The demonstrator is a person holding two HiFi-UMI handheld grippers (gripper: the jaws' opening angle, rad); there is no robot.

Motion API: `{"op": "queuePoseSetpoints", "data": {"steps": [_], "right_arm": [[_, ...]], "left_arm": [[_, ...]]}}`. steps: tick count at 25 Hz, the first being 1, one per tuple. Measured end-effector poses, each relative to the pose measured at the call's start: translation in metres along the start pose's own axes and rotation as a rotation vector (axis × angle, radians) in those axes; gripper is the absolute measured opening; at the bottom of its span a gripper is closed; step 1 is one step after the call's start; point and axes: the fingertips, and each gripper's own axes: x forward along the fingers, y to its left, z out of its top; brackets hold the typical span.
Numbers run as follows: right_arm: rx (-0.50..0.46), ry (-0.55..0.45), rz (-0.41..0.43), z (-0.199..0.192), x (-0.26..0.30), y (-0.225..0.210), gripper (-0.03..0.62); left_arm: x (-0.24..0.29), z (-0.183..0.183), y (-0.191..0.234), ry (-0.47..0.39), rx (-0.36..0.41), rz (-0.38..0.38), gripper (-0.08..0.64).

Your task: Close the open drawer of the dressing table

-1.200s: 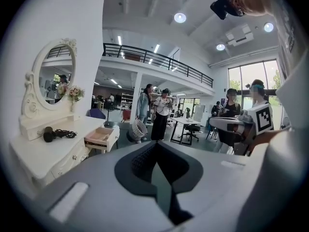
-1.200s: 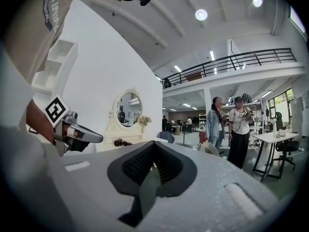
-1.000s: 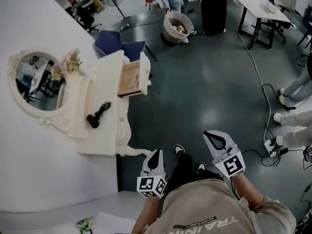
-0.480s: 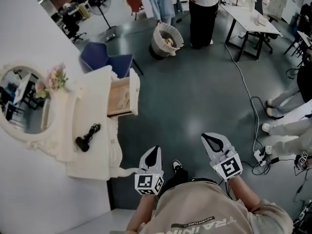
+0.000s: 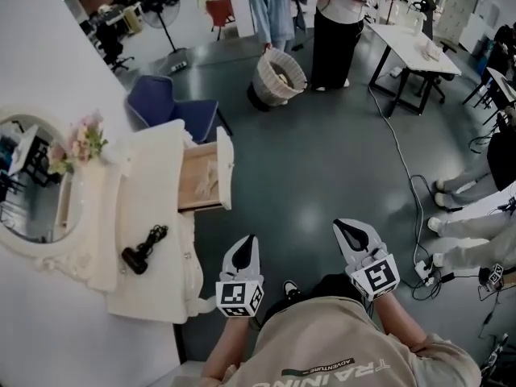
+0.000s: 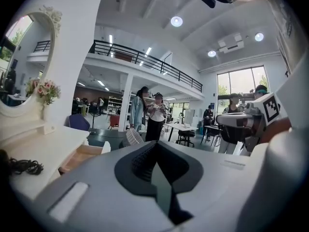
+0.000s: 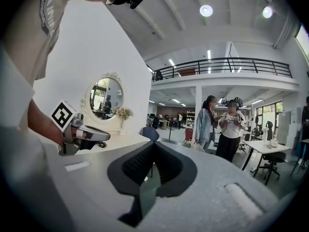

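At the far left an oval mirror (image 5: 28, 184) in a scrolled cream frame stands at the back of the cream-white carved dressing desk (image 5: 157, 200), a small bunch of pink flowers (image 5: 81, 139) beside its rim; on the smooth desk top lies a black corded device (image 5: 129, 258), too small to identify; the open drawer (image 5: 203, 176), bare pale wood inside with a cream front panel, juts from the desk's far end over the polished grey floor (image 5: 322, 176), well apart from both claws; a blue padded chair (image 5: 169, 103) stands behind it; the left claw (image 5: 245, 248), smooth grey plastic with black ribbed pads, hangs near the desk's front corner, its jaws pressed together on nothing; the left gripper view shows the drawer low and side-on, the head view from above; a pale woven waste basket (image 5: 280, 75) sits farther off beside standing people; the right claw (image 5: 353, 234) is likewise closed and empty over open floor, and only its own view shows the mirror face-on; black cables (image 5: 401, 153) trail below a white work desk (image 5: 419, 39).
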Motion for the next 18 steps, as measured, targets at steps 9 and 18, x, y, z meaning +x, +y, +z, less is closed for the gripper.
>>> {"op": "queuePoseSetpoints", "data": {"steps": [9,18], "right_arm": [[0.023,0.041,0.003,-0.015,0.041,-0.013,0.002],[0.030,0.021,0.045,-0.030,0.108,-0.071,0.002]], "left_arm": [[0.022,-0.014,0.028,0.007,-0.062,0.046,0.017],[0.086,0.009,0.052,0.038,-0.048,0.099,0.017]]}}
